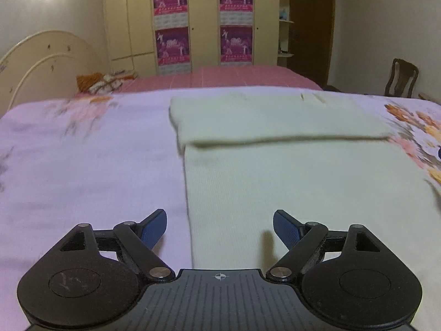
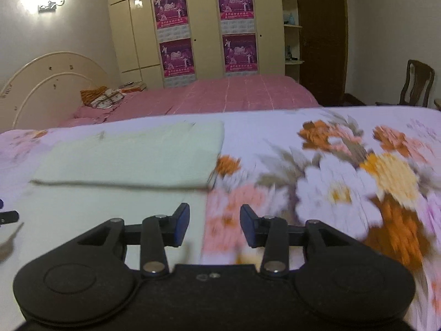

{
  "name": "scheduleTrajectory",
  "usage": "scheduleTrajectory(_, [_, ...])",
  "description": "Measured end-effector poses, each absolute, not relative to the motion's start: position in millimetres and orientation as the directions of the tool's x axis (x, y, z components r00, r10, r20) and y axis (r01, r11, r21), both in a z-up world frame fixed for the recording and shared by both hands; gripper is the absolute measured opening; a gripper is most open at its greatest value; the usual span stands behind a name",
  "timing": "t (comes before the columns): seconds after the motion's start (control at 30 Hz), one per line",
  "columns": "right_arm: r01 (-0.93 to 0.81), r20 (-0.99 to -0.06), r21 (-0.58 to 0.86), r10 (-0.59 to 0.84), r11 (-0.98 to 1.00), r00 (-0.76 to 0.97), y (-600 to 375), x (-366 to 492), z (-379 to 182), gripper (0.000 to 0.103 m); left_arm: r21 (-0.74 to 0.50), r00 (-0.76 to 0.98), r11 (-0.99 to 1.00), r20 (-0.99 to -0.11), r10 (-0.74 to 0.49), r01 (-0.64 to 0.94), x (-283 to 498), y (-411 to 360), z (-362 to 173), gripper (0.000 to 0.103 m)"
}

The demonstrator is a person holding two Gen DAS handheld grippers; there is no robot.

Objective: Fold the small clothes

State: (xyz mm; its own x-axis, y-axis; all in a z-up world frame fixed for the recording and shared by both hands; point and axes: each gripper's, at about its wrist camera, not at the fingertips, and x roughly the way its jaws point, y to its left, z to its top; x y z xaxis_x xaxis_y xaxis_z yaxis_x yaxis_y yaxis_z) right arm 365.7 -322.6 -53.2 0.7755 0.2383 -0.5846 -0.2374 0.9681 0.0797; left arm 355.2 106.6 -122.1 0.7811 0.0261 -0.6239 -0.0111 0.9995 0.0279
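A pale cream garment (image 1: 289,171) lies flat on the lilac floral sheet (image 1: 82,160), its far part folded back toward me with the fold edge across the middle. My left gripper (image 1: 219,227) is open and empty, low over the garment's left edge. In the right wrist view the garment (image 2: 132,157) lies to the left. My right gripper (image 2: 214,224) is open and empty over the garment's right edge, one fingertip (image 2: 182,222) above the cloth, the other above the sheet (image 2: 344,182).
A pink bed (image 2: 220,93) with a cushion (image 2: 102,96) and cream headboard (image 2: 52,82) stands behind. A wardrobe with posters (image 2: 206,30) lines the far wall. A wooden chair (image 2: 416,85) stands at the right. The left gripper's tip (image 2: 8,216) shows at the left edge.
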Motion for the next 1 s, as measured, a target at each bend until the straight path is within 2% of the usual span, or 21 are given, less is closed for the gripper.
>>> scheduleTrajectory(0.43, [-0.213,-0.625,0.195,0.289,0.957,0.725,-329.5,245.4,-52.5,0.040,0.057,0.781,0.998,-0.624,0.022,0.017,251.8,103.4,-97.1,0.084])
scheduleTrajectory(0.77, [-0.167,-0.650,0.234,0.282,0.958,0.706,-349.4,177.2,-55.8,0.040,0.019,0.760,1.000,-0.650,-0.005,0.022,190.7,103.0,-97.7,0.084])
scheduleTrajectory(0.83, [-0.155,-0.659,0.262,0.294,0.952,0.692,-354.4,168.0,-58.5,0.041,-0.014,0.749,1.000,-0.662,-0.021,0.016,178.0,107.9,-101.9,0.084])
scheduleTrajectory(0.9, [-0.149,-0.670,0.300,0.319,0.942,0.670,-358.3,158.4,-62.7,0.043,-0.116,0.726,0.993,-0.683,-0.081,0.001,167.6,119.0,-108.9,0.083])
scheduleTrajectory(0.97, [-0.149,-0.678,0.343,0.355,0.927,0.644,-361.7,151.3,-66.9,0.052,-0.244,0.699,0.970,-0.697,-0.164,-0.016,161.0,132.3,-116.9,0.073])
scheduleTrajectory(1.0, [-0.146,-0.679,0.375,0.378,0.916,0.629,-364.1,148.4,-69.5,0.053,-0.304,0.685,0.952,-0.699,-0.205,-0.025,159.3,139.5,-122.0,0.059])
